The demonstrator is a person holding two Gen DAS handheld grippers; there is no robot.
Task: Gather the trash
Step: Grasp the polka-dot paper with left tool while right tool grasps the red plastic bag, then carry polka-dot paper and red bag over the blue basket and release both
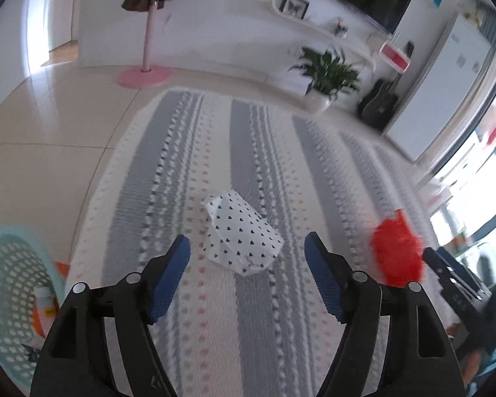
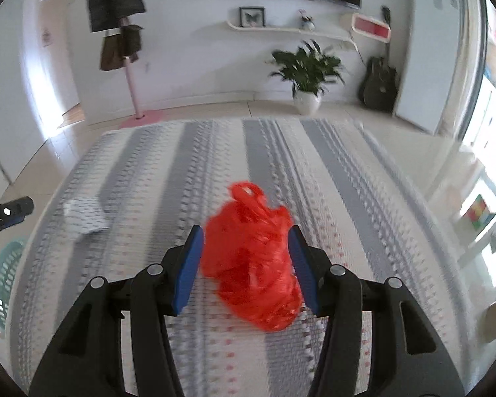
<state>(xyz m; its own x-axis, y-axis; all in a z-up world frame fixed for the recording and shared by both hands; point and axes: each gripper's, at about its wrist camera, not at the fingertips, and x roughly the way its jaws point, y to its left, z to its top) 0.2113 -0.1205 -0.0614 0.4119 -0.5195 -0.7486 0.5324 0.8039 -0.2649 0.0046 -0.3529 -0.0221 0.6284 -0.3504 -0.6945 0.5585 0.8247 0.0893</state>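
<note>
While the red plastic bag (image 2: 253,261) sits between the blue pads of the right gripper (image 2: 244,266), the jaws stand about as wide as the bag itself and I cannot tell whether they touch it or grip it at all; the bag looks to rest on the striped rug (image 2: 330,178). The left gripper (image 1: 247,276) is spread wide and holds nothing, aimed at a crumpled white paper with black hearts (image 1: 243,236) that lies on the rug just ahead of its tips. The main risk, as I judge it, is a poor bite on the red bag: thin film crushes and slides, so the pads may pinch only a loose fold and the bag could slip out when lifted, or spill whatever is inside. The flat paper is also awkward, since the tips may scrape the rug pile and push the sheet along instead of catching an edge. A teal perforated basket (image 1: 8,297) at the left, already holding a few items, seems the likely place for the trash. Both pictures are blurred. Farther off stand a potted plant (image 2: 306,72), a pink coat stand (image 1: 147,43) and a dark guitar (image 2: 378,84), none of them in the path.
</note>
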